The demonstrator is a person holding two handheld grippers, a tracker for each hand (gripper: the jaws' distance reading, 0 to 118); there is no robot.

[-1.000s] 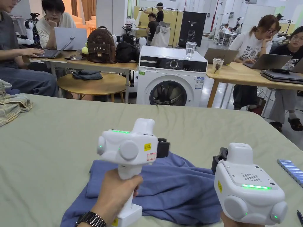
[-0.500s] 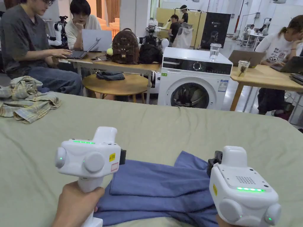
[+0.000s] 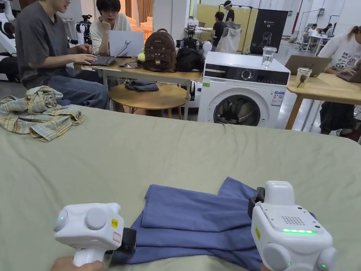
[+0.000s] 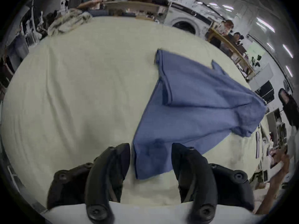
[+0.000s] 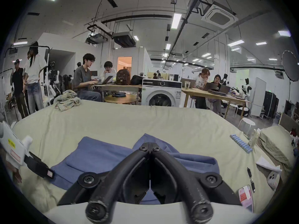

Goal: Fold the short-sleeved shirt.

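Folding's midway: left tongs (image 4: 150,161) gape wide around the blue shirt (image 4: 194,108) corner; right tongs (image 5: 150,148) closed above it; next, pinch.

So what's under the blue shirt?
The blue shirt lies on a pale green sheet, which shows all around it. One layer of the shirt is folded over another. Anything beneath the cloth is covered.

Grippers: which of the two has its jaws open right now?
The left gripper: its jaws stand apart over the near corner of the blue shirt. The right gripper has its jaws closed tip to tip.
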